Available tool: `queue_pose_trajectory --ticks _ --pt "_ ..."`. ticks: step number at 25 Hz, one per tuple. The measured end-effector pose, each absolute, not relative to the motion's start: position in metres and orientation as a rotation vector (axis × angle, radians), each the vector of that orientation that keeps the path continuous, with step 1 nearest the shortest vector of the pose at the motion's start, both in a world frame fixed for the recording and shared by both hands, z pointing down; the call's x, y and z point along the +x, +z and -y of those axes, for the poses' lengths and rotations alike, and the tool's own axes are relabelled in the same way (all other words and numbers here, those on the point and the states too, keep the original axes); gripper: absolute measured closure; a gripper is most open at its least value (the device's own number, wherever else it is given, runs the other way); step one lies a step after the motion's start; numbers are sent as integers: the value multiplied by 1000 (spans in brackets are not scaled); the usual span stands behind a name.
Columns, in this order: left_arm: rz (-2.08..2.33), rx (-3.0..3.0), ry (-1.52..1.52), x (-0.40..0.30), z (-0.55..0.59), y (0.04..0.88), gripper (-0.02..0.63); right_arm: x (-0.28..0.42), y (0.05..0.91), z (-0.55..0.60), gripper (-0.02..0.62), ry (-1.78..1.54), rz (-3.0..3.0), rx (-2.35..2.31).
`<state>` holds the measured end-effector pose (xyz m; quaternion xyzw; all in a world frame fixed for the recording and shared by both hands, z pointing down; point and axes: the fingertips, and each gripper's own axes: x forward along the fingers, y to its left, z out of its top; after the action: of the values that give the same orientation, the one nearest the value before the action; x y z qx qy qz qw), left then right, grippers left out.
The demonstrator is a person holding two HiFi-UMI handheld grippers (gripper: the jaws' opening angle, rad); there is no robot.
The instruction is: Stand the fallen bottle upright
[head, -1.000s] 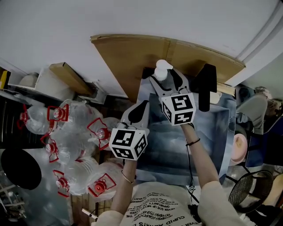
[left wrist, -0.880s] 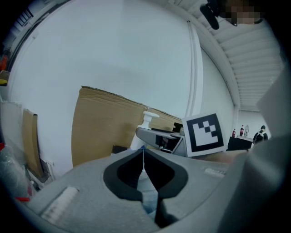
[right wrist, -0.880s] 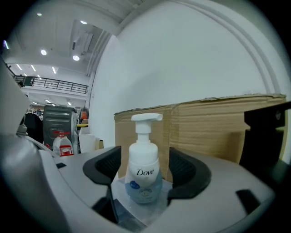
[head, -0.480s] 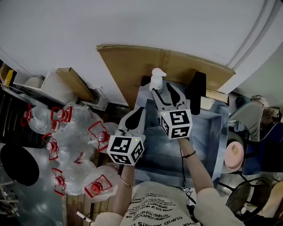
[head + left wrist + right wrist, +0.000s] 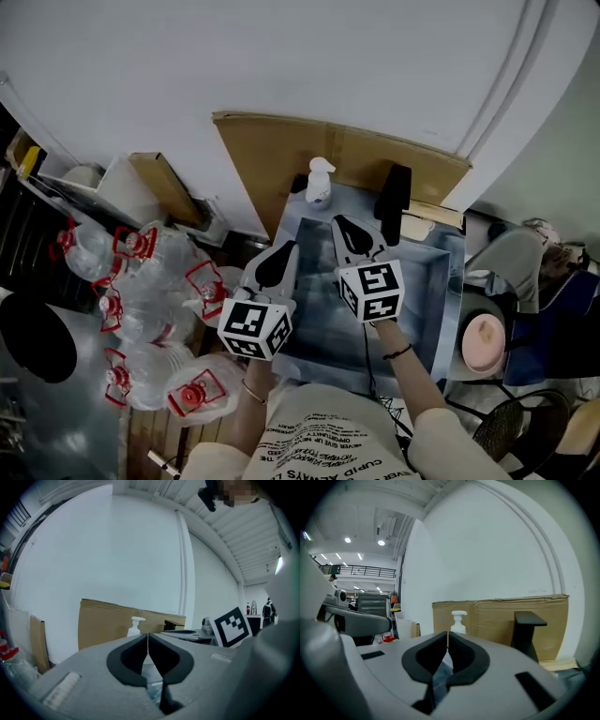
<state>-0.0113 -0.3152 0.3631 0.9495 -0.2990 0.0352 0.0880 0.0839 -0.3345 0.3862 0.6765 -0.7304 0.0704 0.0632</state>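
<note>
Looking down in the head view, the pump bottle [image 5: 320, 182] stands upright at the far edge of the blue-grey tabletop [image 5: 431, 281], just in front of a cardboard sheet [image 5: 272, 155] that leans on the wall. A black stand [image 5: 393, 203] is to its right. The left tool [image 5: 284, 251] and right tool [image 5: 343, 225] are both held above the tabletop, nearer the person and well apart from the bottle. Clear water jugs [image 5: 159, 281] with red caps lie on the floor at left.

Left gripper view: the left tool [image 5: 148, 637] has its jaws fully together, with nothing between them. The bottle [image 5: 135, 626] shows beyond the tips, upright against the cardboard [image 5: 103, 620].

Right gripper view: the right tool [image 5: 448, 634] has its jaws pressed together and holds nothing. The bottle [image 5: 458, 621] stands ahead, with the black stand [image 5: 525, 630] to its right.
</note>
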Motion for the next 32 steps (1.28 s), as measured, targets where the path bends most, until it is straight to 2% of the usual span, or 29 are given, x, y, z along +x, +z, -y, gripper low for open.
queue_pose_trajectory --ticks 32 --pt "1094 2951 -31 -67 208 307 578 94 317 169 591 114 2437 2070"
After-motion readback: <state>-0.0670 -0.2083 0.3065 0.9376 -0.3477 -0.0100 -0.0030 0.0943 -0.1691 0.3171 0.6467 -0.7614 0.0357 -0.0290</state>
